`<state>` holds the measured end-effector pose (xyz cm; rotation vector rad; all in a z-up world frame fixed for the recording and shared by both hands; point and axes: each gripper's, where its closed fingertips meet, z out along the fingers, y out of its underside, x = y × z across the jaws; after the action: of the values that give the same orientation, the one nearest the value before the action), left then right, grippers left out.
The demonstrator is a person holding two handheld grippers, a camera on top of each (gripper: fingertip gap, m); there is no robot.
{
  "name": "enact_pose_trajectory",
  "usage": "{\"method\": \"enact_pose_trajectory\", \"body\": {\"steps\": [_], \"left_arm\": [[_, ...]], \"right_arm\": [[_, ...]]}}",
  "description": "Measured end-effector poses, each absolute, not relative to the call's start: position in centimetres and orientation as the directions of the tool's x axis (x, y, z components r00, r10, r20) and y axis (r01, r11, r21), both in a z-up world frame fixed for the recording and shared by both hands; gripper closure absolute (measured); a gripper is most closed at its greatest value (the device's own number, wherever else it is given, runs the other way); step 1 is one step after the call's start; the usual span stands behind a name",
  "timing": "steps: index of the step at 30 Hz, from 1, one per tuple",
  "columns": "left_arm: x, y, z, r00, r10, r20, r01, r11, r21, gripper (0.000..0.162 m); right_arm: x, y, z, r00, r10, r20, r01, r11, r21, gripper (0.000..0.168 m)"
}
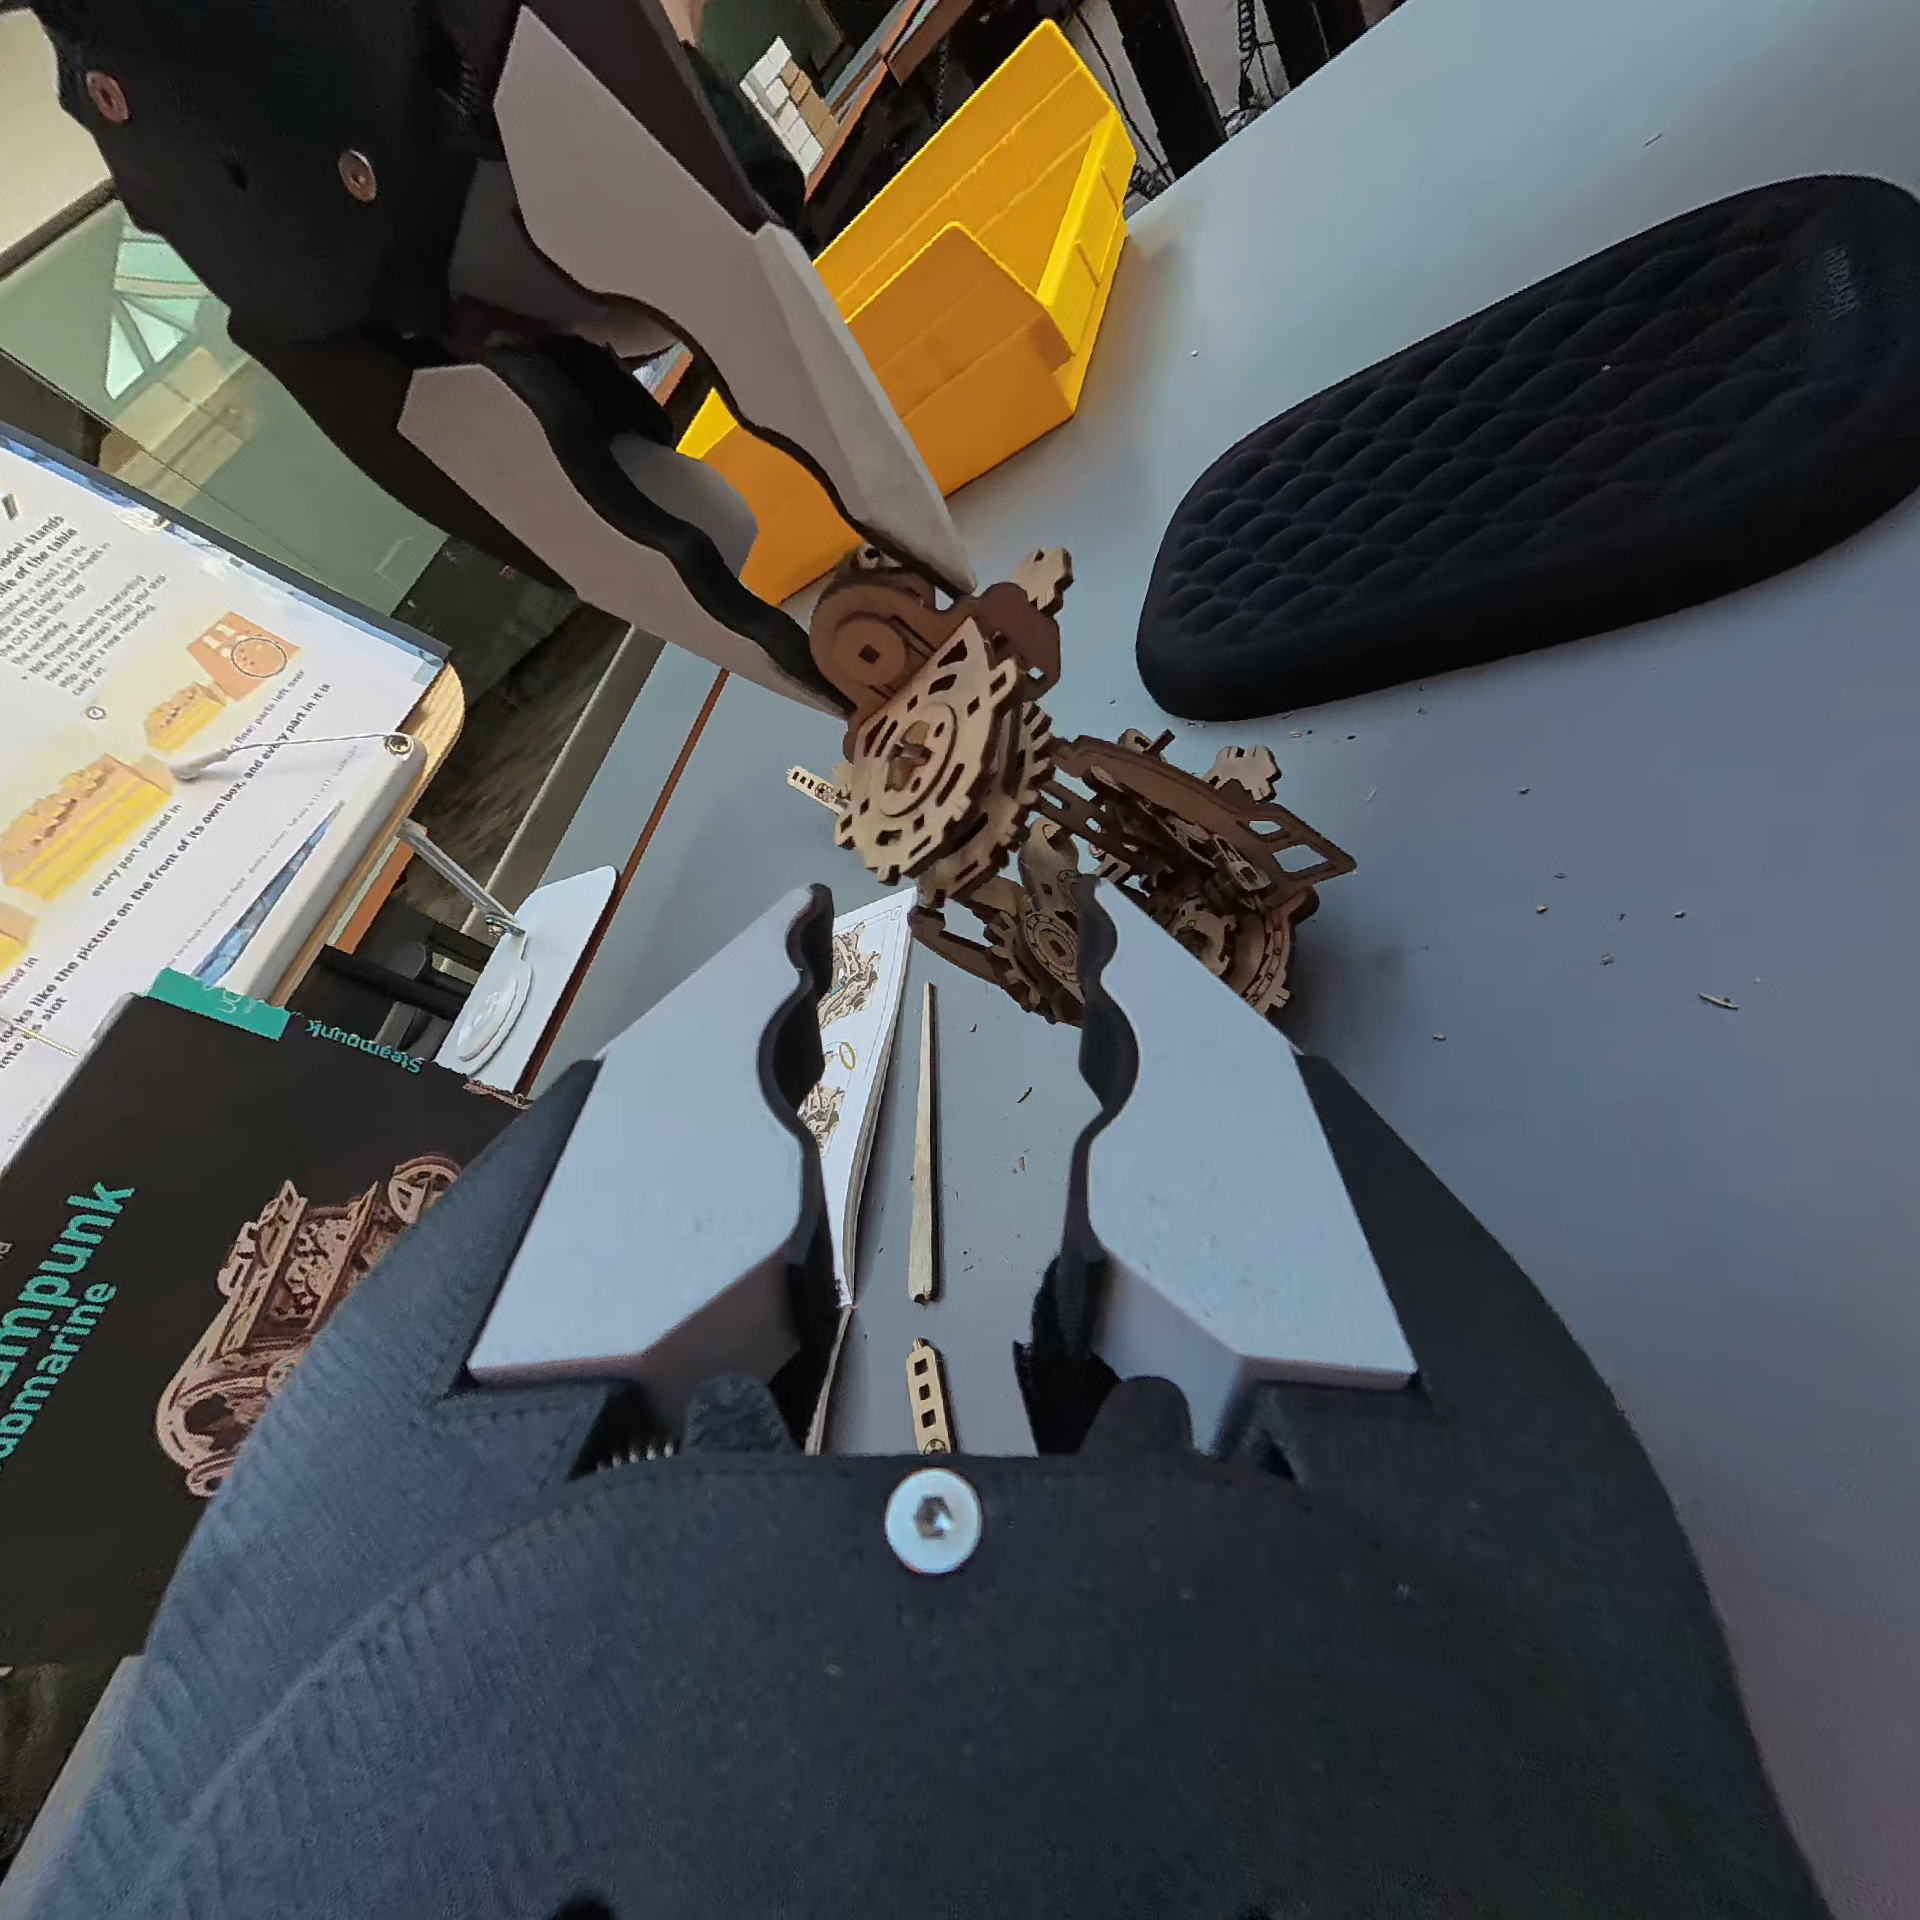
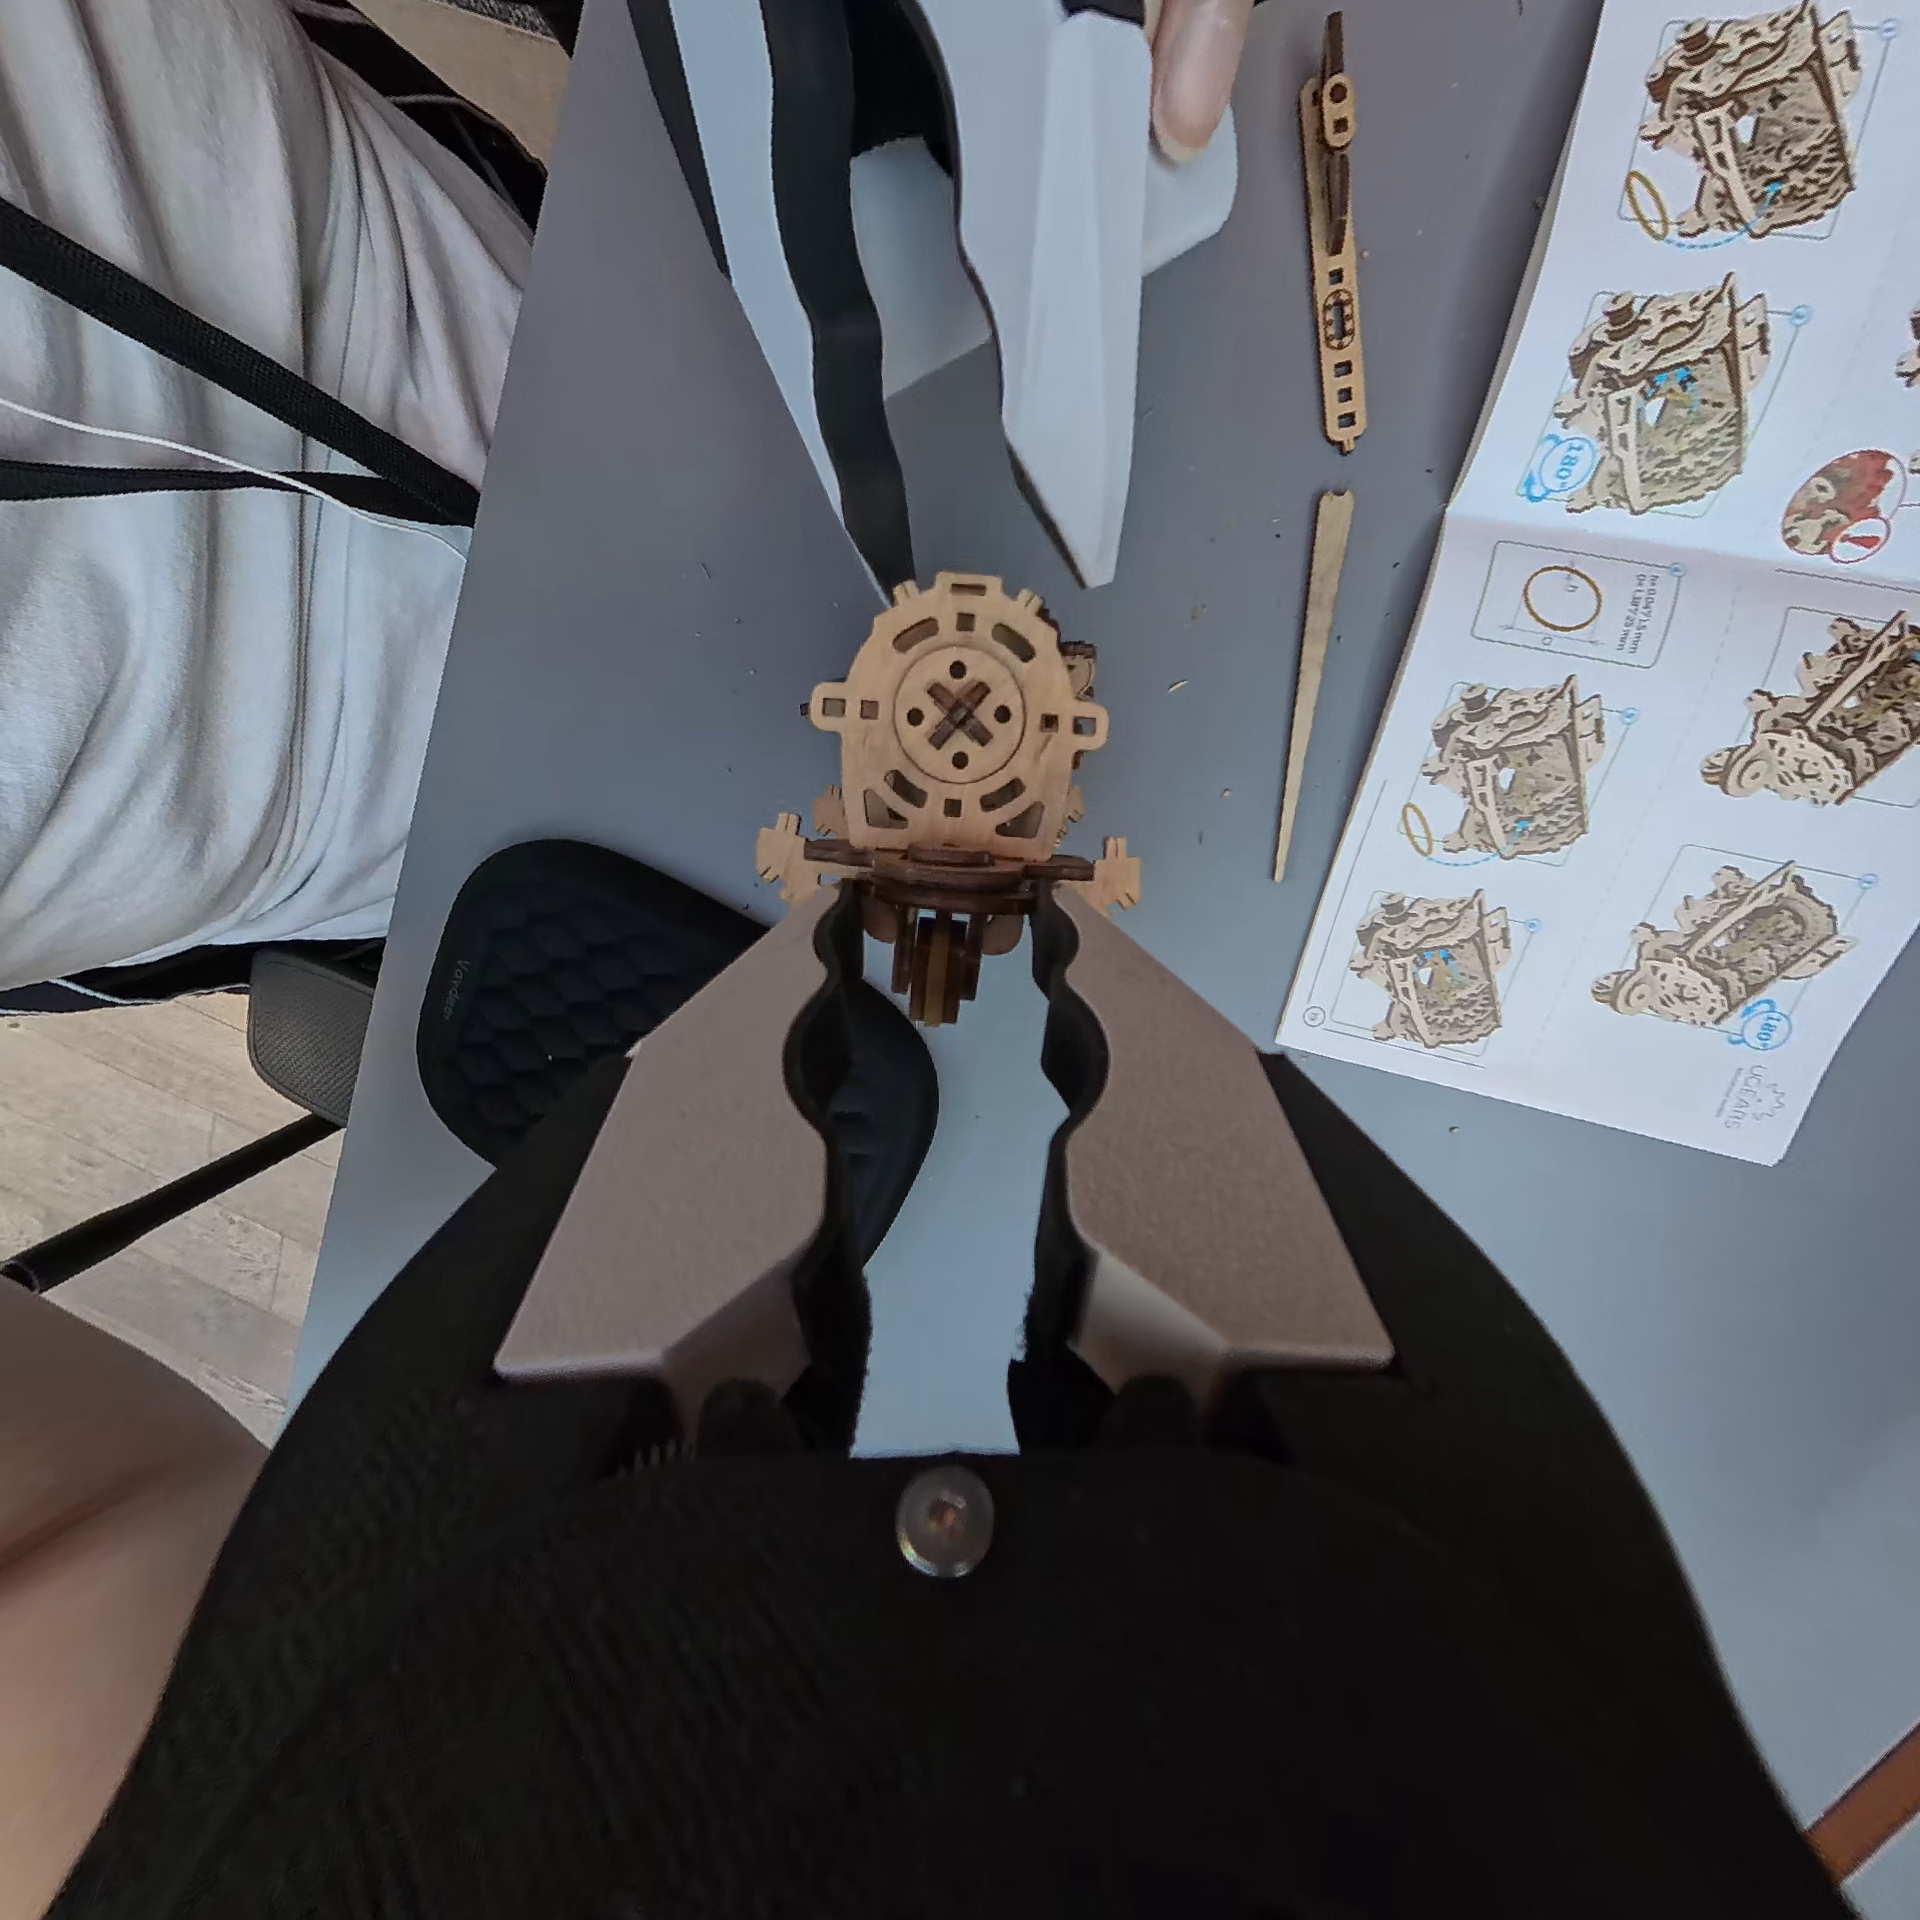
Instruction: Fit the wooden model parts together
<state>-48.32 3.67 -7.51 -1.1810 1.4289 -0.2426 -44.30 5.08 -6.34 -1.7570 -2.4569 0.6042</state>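
Overhead, right gripper [image 2: 940,920] pinches a wooden part [image 2: 961,727] above the grey table [image 2: 644,499].
Left gripper [image 1: 956,935] gapes empty; wood crumbs [image 1: 1621,935] litter the tabletop beside a yellow bin [image 1: 987,312].

Right tongs [image 2: 940,914] clamped at the tips; left tongs [image 1: 961,914] spread apart.

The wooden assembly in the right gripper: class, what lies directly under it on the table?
Under the wooden assembly only bare grey table and a few wood crumbs show around its outline. The spot directly beneath is covered. The left gripper hovers open just beyond it.
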Motion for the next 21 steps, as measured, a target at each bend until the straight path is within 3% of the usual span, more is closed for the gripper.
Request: {"method": "enact_pose_trajectory", "body": {"steps": [9,21], "left_arm": [[-49.0,3.8,-8.2,0.269,-0.852,-0.450,-0.425,0.315,-0.849,0.113],[-48.3,3.6,-9.5,0.256,-0.926,-0.279,-0.390,0.165,-0.906,0.113]], "right_arm": [[-44.3,4.7,-6.7,-0.350,0.921,-0.172,0.902,0.281,-0.328,0.136],[-44.7,4.2,-6.4,-0.374,0.920,-0.118,0.908,0.337,-0.250,0.136]]}}
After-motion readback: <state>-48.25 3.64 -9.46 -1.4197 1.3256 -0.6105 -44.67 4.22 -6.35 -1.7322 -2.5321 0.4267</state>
